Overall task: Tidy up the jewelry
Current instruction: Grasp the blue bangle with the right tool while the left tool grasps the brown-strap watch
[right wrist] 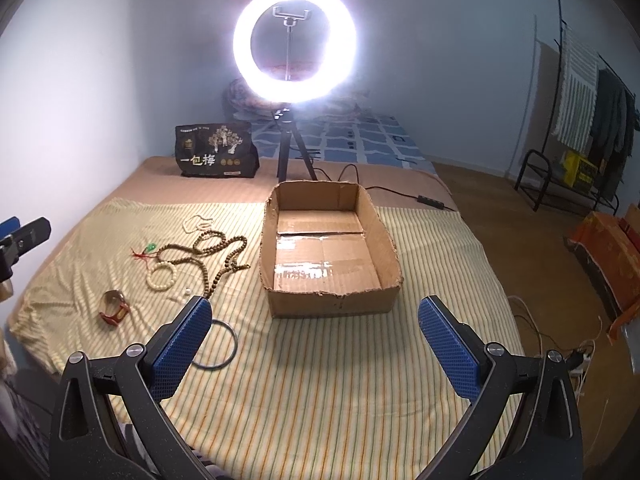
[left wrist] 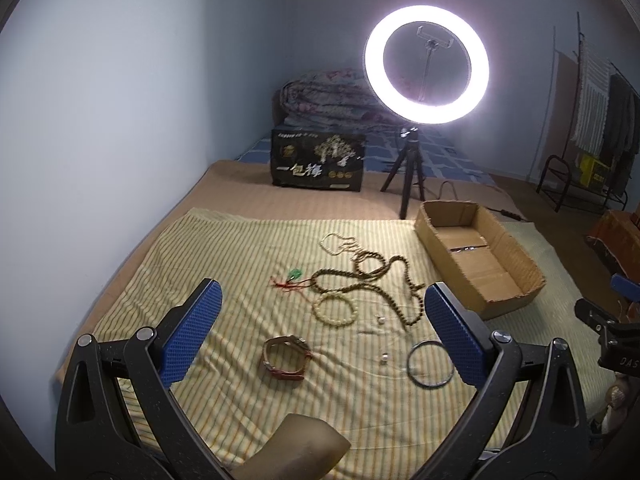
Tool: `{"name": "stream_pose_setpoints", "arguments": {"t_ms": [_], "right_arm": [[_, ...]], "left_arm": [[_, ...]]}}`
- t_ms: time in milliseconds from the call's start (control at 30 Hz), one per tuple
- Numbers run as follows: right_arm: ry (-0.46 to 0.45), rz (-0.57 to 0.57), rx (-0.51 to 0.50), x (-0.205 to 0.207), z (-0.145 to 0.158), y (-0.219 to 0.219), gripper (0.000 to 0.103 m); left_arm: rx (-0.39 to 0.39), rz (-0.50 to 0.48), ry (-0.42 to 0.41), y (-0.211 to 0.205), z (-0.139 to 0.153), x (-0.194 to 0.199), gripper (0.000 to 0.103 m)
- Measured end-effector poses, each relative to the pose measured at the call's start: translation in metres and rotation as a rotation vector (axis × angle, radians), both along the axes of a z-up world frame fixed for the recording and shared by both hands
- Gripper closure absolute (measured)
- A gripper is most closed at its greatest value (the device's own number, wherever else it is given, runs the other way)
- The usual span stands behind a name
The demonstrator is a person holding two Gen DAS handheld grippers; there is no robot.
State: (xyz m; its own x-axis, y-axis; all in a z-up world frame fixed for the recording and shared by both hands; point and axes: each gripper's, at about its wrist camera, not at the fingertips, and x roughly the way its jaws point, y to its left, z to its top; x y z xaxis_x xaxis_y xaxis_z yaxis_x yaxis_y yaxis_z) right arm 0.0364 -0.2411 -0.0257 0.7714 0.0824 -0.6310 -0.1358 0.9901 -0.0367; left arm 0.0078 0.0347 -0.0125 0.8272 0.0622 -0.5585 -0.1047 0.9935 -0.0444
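Jewelry lies on a striped yellow cloth [left wrist: 240, 400]: a long brown bead necklace [left wrist: 372, 280], a pale bead bracelet [left wrist: 335, 309], a white bead string [left wrist: 334, 242], a green pendant on red cord [left wrist: 295, 274], a brown leather watch [left wrist: 286, 358], a dark bangle [left wrist: 430, 364] and two small pale pieces [left wrist: 385, 358]. An empty cardboard box [right wrist: 332, 248] stands to their right. My left gripper [left wrist: 322, 300] is open above the jewelry. My right gripper [right wrist: 316, 312] is open in front of the box, its left finger over the bangle [right wrist: 224, 344].
A lit ring light on a tripod [right wrist: 294, 48] and a black printed bag [right wrist: 216, 156] stand behind the cloth. A cable and switch [right wrist: 428, 200] run right of the box. A wall is on the left; a clothes rack [right wrist: 580, 120] stands at far right.
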Motion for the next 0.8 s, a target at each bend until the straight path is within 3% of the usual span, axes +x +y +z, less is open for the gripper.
{"name": "stream_pose_setpoints", "arguments": {"t_ms": [200,433,600,800], "right_arm": [[0.011,0.1,-0.028,0.014,-0.014,0.012,0.0],[0.091,0.257,0.006,0.035,-0.044,0.03,0.0],[0.155,0.322,-0.035,0.045,-0.068,0.042,0.0],[0.245,0.398,-0.028,0.052,-0.098,0.055,0.0]], "left_arm": [[-0.012,0.035,0.058,0.024,-0.02,0.013,0.0],[-0.041,0.035,0.189,0.052,-0.066,0.03,0.0],[-0.069,0.007,0.292,0.059,-0.1,0.037,0.014],[-0.075,-0.042,0.373,0.049,-0.127,0.047,0.015]]}}
